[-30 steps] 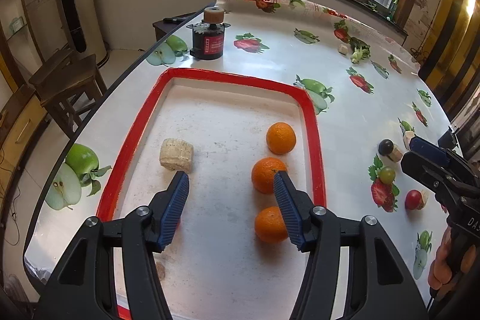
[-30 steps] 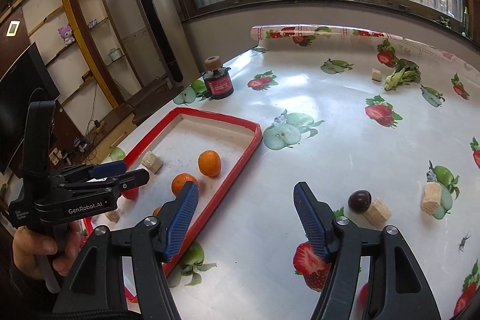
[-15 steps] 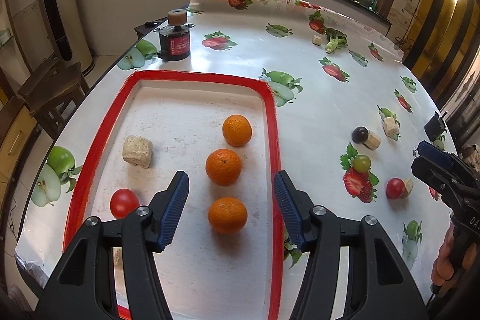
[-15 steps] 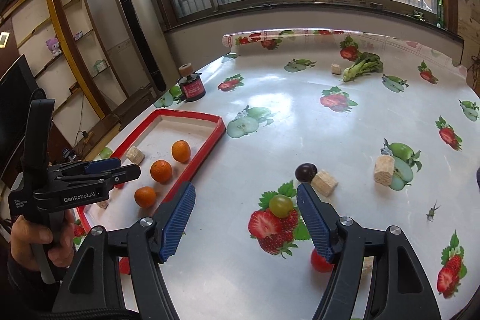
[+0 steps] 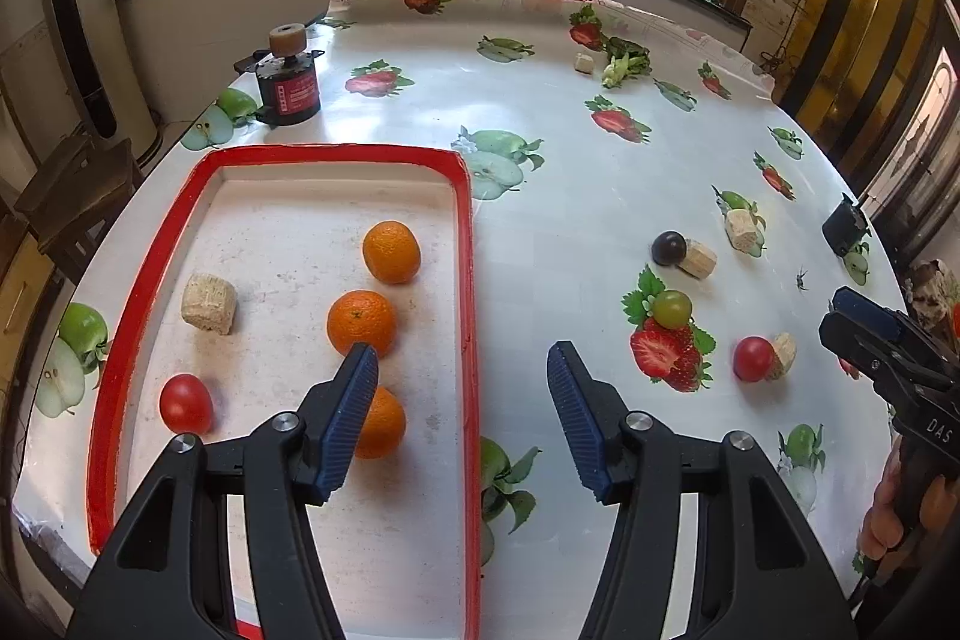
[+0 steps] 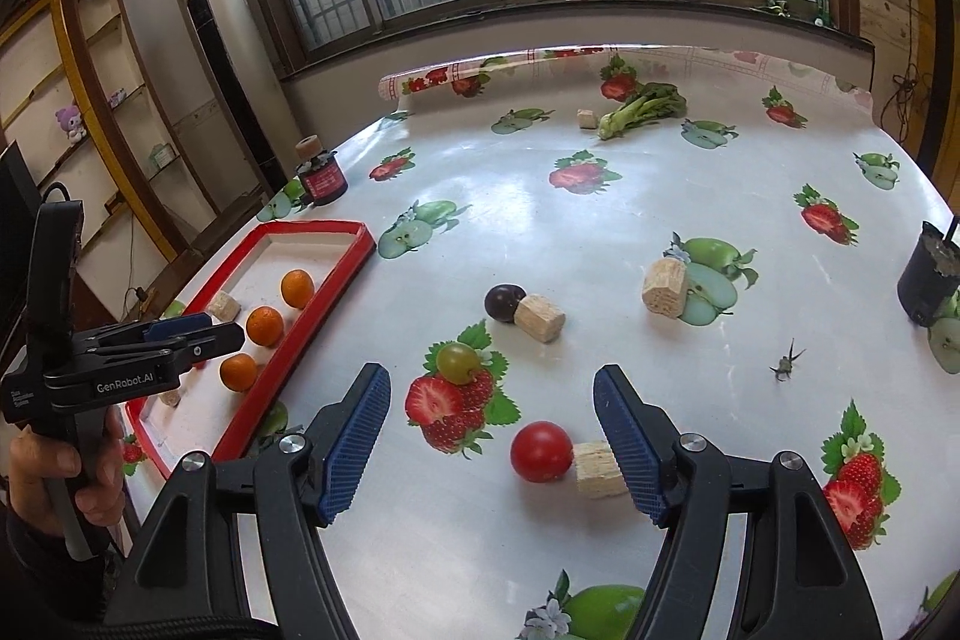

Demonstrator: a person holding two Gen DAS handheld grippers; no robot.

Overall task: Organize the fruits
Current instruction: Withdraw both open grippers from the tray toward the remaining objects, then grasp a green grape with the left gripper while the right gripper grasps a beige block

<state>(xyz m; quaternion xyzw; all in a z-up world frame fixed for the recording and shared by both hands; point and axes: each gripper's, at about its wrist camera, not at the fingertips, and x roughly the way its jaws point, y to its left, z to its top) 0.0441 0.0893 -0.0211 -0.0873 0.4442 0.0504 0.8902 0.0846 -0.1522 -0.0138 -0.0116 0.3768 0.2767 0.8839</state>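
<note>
A red-rimmed tray (image 5: 465,244) holds three oranges (image 5: 361,322), a red tomato (image 5: 186,403) and a cork block (image 5: 209,302). My left gripper (image 5: 462,412) is open and empty above the tray's right rim. On the table to the right lie a red tomato (image 6: 541,451), a green grape (image 6: 459,362) and a dark plum (image 6: 504,302). My right gripper (image 6: 492,442) is open, with the red tomato between its fingers, nearer the right one. The tray also shows in the right wrist view (image 6: 354,244).
Cork blocks (image 6: 665,287) lie beside the loose fruits. A black and red jar (image 5: 288,91) stands behind the tray. A leafy vegetable (image 6: 645,107) lies at the far edge. A black cup (image 6: 933,274) stands at the right.
Both grippers moved to the right. The left one shifted from over the oranges to over the tray's right rim. The right one came up to the red tomato on the table.
</note>
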